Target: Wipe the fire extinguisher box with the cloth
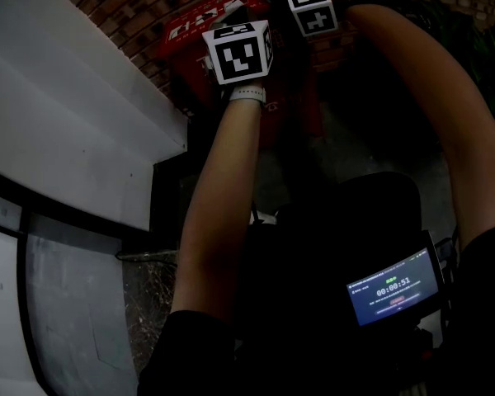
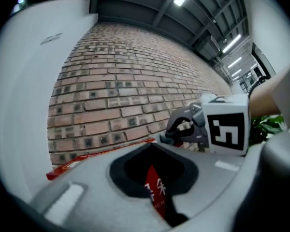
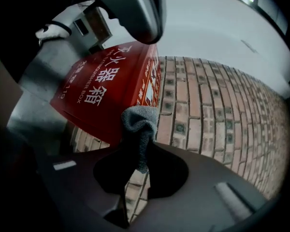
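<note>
The red fire extinguisher box (image 1: 190,27) stands against a brick wall, with white characters on its face (image 3: 106,86). In the right gripper view my right gripper (image 3: 135,151) is shut on a grey cloth (image 3: 140,122), which bunches up just off the box's lower right corner. Its marker cube (image 1: 313,7) is high over the box. My left gripper (image 1: 239,52) hovers in front of the box. Its jaws (image 2: 157,182) stand shut, with only a thin strip of the red box (image 2: 154,192) showing through the slit. The box's top edge (image 2: 87,159) runs below the bricks.
A white wall panel (image 1: 66,122) fills the left. The brick wall (image 2: 125,91) rises behind the box. A green plant (image 2: 266,124) is at the right. A small lit screen (image 1: 394,287) hangs at the person's chest. Dark floor (image 1: 371,147) lies below.
</note>
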